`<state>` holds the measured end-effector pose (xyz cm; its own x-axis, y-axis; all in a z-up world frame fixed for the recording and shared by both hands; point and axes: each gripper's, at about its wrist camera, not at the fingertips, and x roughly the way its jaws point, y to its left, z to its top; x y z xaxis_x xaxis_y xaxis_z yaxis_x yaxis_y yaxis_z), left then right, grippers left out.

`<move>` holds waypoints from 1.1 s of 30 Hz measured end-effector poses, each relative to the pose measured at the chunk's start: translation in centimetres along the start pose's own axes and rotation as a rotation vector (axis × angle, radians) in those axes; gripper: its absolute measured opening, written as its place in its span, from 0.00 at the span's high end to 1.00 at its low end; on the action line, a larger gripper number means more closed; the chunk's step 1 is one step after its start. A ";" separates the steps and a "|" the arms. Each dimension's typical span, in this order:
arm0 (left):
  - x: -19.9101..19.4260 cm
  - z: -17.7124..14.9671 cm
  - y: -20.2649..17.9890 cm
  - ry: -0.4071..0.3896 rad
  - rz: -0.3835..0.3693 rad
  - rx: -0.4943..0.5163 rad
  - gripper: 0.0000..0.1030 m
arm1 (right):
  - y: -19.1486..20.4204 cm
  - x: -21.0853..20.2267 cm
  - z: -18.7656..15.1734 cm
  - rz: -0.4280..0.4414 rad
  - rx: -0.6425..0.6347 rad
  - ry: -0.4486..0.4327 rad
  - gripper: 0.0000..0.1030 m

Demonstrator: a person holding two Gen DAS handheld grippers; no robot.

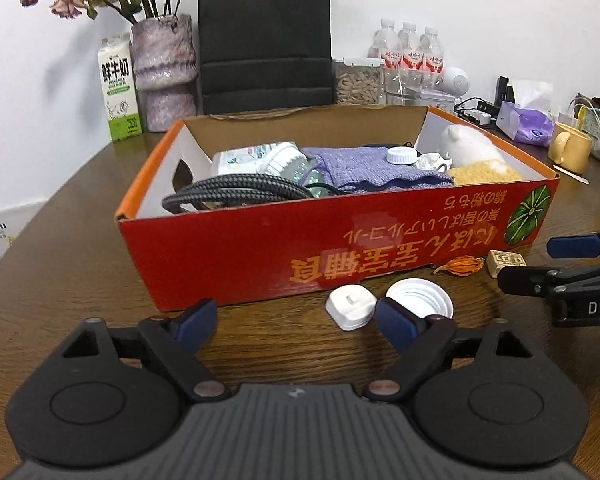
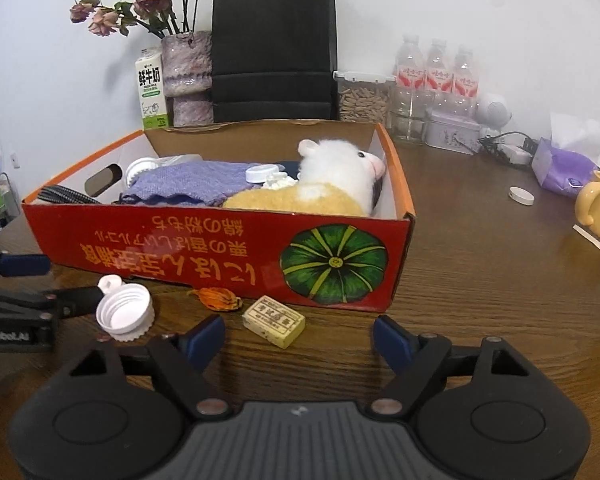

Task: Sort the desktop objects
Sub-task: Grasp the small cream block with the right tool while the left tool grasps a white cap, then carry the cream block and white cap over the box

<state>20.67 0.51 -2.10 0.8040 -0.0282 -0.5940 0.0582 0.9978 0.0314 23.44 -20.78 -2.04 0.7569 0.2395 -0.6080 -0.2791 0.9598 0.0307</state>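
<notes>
Reviewing progress from left to right, you have most of the sorting done, in my judgement. The red box [image 1: 340,248] on the tabletop [image 1: 60,240] already holds a braided cable [image 1: 236,194], a white bottle [image 1: 256,158], a purple knitted cloth [image 1: 368,168], a small bottle cap [image 1: 402,155] and a plush toy [image 2: 332,176].

Your left tongs [image 1: 296,320] stand wide and hold nothing; they hover low just before the box's near wall. A white plug-like piece [image 1: 350,306] lies just ahead between their fingers, and the large white cap [image 1: 420,300] lies at the right fingertip; I cannot tell whether it touches.

Further right, a dried orange husk [image 2: 220,298] and a small yellowish block [image 2: 274,320] lie loose near the box. Your right tongs [image 2: 300,338] are also wide and empty, with the block between their fingers.

Another white cap [image 2: 522,195] sits well apart on the far right. Five small items appear left to box.
</notes>
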 end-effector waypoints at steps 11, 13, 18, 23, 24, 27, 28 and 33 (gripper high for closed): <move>0.9 0.2 -0.7 0.024 -0.014 -0.012 0.32 | 0.2 1.0 0.3 0.014 0.008 0.014 0.38; 0.9 0.3 -1.0 0.022 -0.024 -0.006 0.42 | 0.5 1.1 0.4 0.019 -0.001 0.015 0.43; 0.7 0.4 -1.5 0.027 -0.050 0.022 0.74 | 1.0 1.0 0.5 0.034 -0.029 0.013 0.67; 0.5 0.2 -1.6 0.026 -0.069 0.014 0.73 | 1.1 0.5 0.3 0.054 -0.030 0.007 0.67; 0.3 0.2 -1.6 0.025 -0.068 0.012 0.74 | 1.1 0.4 0.2 0.055 -0.030 0.003 0.67; 0.0 0.0 -1.3 0.022 -0.074 0.000 0.74 | 1.2 -0.2 0.1 0.057 -0.031 -0.012 0.67; -0.2 0.0 -1.3 0.018 -0.070 -0.002 0.74 | 1.2 -0.5 0.0 0.058 -0.033 -0.017 0.67; -1.5 -0.2 -1.0 -0.007 -0.073 -0.009 0.74 | 1.4 -2.1 -0.1 0.082 -0.024 -0.044 0.67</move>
<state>19.27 -0.43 -1.35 0.8021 -0.1017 -0.5885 0.1119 0.9935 -0.0191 21.39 -20.01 -0.85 0.7559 0.3240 -0.5689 -0.3549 0.9330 0.0599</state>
